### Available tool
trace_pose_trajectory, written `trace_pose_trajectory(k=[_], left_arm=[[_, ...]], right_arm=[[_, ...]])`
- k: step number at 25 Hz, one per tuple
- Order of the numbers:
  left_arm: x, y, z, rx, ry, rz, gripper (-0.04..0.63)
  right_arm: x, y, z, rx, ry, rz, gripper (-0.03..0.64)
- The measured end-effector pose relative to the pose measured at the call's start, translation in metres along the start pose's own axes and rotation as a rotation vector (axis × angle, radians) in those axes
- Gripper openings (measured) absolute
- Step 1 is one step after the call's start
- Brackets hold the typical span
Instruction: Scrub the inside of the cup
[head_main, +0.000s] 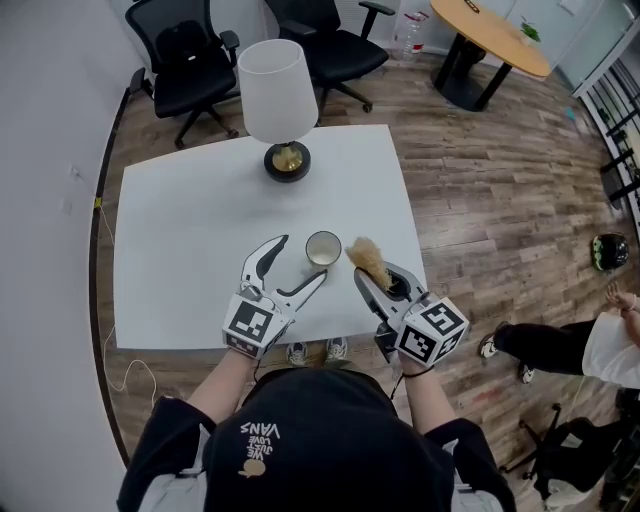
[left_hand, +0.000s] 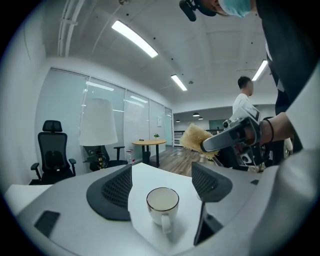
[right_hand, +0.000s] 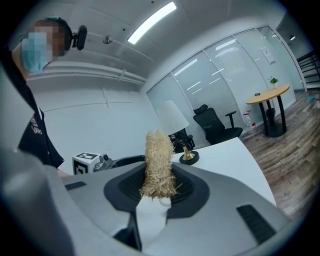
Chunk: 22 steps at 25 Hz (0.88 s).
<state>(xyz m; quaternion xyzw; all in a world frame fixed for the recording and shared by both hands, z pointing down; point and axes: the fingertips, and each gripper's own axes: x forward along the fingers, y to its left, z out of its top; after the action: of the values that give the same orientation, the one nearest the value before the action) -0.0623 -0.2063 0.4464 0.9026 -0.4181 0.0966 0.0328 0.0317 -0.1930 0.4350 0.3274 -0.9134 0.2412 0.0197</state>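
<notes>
Mug (head_main: 323, 248) is sat on the table (head_main: 180, 230) between the spread jaws of the left gripper (head_main: 300, 258), ungripped. Loofah scrubber (head_main: 366, 257) is pinched in the right gripper (head_main: 376, 277) just beside it. Mug's probably best clamped before the scrubber gets pushed in.

Head cam looks steeply down on table (head_main: 200, 230); both gripper cams low, close over it; all share lamp (head_main: 277, 90).

left tongs (head_main: 300, 258) spread apart, right tongs (head_main: 377, 278) clamped on brush (head_main: 366, 256)
</notes>
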Motion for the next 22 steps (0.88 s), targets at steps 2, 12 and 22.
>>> trace_pose_trajectory(k=[2,12,22], left_arm=[[-0.007,-0.002,0.006,0.025,-0.005,0.007,0.363],[-0.037,-0.004,0.028,0.028,-0.056,0.056,0.110],[-0.048,-0.008,0.025,0.029,-0.036,0.047,0.011]], right_arm=[[0.001,0.002,0.000,-0.009,0.001,0.008,0.100],[0.010,0.009,-0.010,-0.069,0.045,0.006,0.100],[0.017,0.012,-0.014,-0.093,0.060,-0.003,0.100]])
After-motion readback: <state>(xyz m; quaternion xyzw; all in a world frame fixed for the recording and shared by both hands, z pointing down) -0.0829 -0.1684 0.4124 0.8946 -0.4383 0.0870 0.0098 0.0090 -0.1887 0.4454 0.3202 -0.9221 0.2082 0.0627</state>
